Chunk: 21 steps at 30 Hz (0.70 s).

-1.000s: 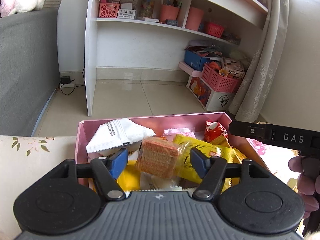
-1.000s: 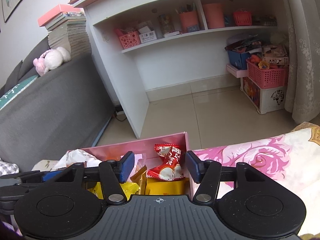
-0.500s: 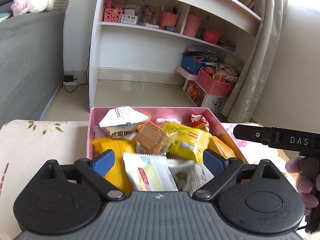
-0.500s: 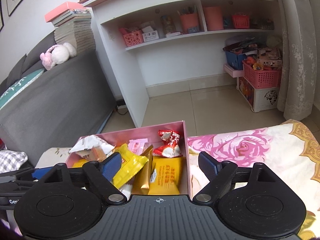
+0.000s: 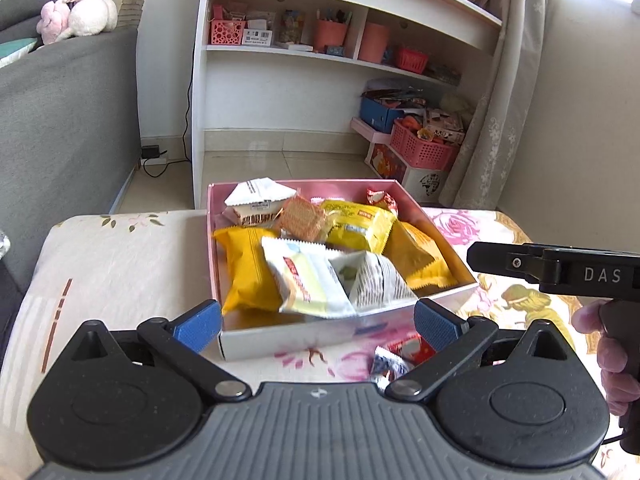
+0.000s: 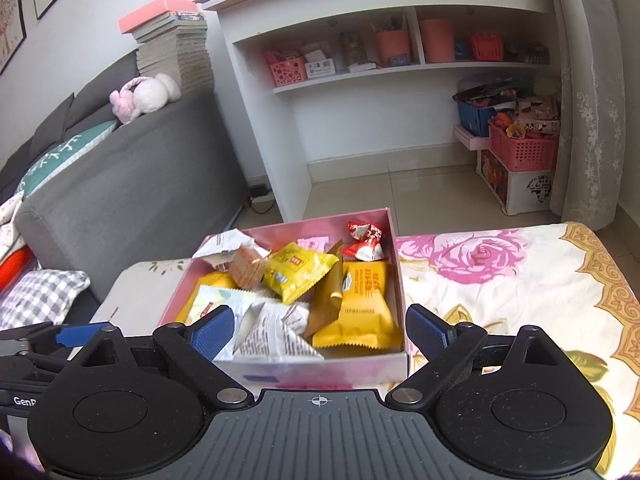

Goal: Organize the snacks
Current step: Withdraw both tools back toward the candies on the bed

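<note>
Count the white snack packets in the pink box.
3. One white packet lies in the pink box's far left corner; a second and third sit side by side near its front wall. Others may be buried.

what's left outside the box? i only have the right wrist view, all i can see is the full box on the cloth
observer: at least one small wrapped candy lies on the cloth, just in front of the near wall of the box.
operator: is the left gripper holding anything
observer: no, the left gripper is open; its jaws have just been opening, and nothing is pinched between them.
</note>
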Each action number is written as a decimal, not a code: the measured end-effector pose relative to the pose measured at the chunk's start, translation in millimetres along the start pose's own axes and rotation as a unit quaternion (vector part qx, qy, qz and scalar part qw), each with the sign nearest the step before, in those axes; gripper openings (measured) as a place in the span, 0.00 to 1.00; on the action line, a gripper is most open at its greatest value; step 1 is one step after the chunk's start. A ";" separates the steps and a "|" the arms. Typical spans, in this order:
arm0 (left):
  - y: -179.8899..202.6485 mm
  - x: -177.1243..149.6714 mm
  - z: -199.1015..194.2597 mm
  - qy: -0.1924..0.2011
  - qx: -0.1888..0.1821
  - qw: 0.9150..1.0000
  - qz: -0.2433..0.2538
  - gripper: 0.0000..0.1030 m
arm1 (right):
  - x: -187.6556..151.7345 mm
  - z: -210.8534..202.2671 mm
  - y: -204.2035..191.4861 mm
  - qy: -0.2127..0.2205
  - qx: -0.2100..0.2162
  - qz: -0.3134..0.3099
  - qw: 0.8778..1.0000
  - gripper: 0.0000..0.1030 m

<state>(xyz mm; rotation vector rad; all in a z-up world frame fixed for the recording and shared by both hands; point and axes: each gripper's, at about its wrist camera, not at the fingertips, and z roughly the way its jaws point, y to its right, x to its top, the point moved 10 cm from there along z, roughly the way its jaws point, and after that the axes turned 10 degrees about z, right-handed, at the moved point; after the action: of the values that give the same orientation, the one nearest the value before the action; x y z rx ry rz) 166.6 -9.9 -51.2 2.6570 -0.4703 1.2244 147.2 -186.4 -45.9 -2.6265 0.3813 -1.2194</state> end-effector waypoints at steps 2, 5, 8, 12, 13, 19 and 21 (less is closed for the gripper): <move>3.1 -7.3 -3.0 -0.003 0.003 1.000 0.003 1.00 | -7.6 -4.3 -1.9 -0.001 -0.002 -0.010 1.000 0.94; 7.7 -20.2 -5.1 -0.009 0.008 1.000 0.010 1.00 | -20.3 -8.1 -1.8 -0.003 -0.002 -0.020 1.000 0.94; 13.7 -34.3 -5.0 -0.009 0.003 1.000 0.023 1.00 | -36.0 -9.9 3.8 -0.006 -0.002 -0.026 1.000 0.94; 27.5 -56.9 0.6 -0.026 -0.009 0.997 0.076 1.00 | -55.5 -4.0 10.1 -0.025 -0.024 -0.084 0.996 0.94; 30.1 -61.9 2.6 -0.029 -0.013 0.996 0.085 1.00 | -57.9 -3.4 10.7 -0.024 -0.024 -0.094 0.995 0.94; 41.3 -75.6 12.7 -0.038 -0.034 0.993 0.107 1.00 | -76.5 7.6 22.4 -0.052 -0.031 -0.121 0.991 0.94; 44.3 -78.0 17.0 -0.040 -0.041 0.993 0.107 0.99 | -79.8 10.2 27.4 -0.056 -0.036 -0.126 0.990 0.94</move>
<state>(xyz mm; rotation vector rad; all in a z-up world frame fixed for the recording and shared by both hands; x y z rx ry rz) 115.2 -39.9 -120.5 2.6469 -0.8186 1.1285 101.6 -185.5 -117.6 -2.8572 0.0758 -1.1400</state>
